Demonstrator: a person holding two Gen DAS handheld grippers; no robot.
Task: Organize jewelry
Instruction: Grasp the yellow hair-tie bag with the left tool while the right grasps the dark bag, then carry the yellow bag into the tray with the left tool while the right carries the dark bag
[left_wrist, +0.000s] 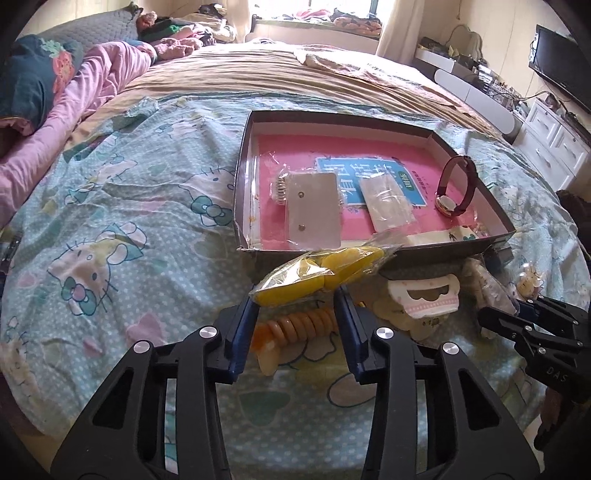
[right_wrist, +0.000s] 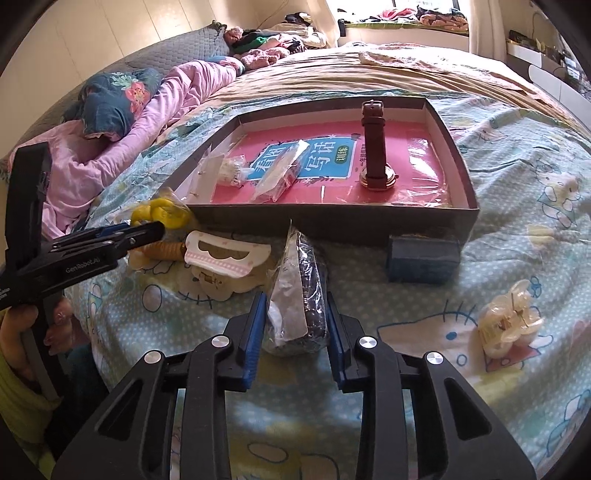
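Note:
A shallow cardboard box (left_wrist: 242, 177) (right_wrist: 458, 155) lies on the bed, holding a pink book, a brown-strap watch (left_wrist: 456, 184) (right_wrist: 375, 155), a grey card and small clear bags. My left gripper (left_wrist: 297, 299) is shut on a clear bag of yellow hair pieces (left_wrist: 325, 273) (right_wrist: 162, 214), held at the box's near edge. My right gripper (right_wrist: 295, 317) has its jaws around a clear bag of dark beads (right_wrist: 301, 295) on the bedsheet. It also shows in the left wrist view (left_wrist: 495, 321).
On the sheet near the box lie a pink-and-white hair claw (left_wrist: 424, 299) (right_wrist: 225, 254), an orange spiral hair tie (left_wrist: 295, 325), a small blue box (right_wrist: 423, 260) and a cream hair claw (right_wrist: 509, 319). A pink quilt and pillows lie at far left.

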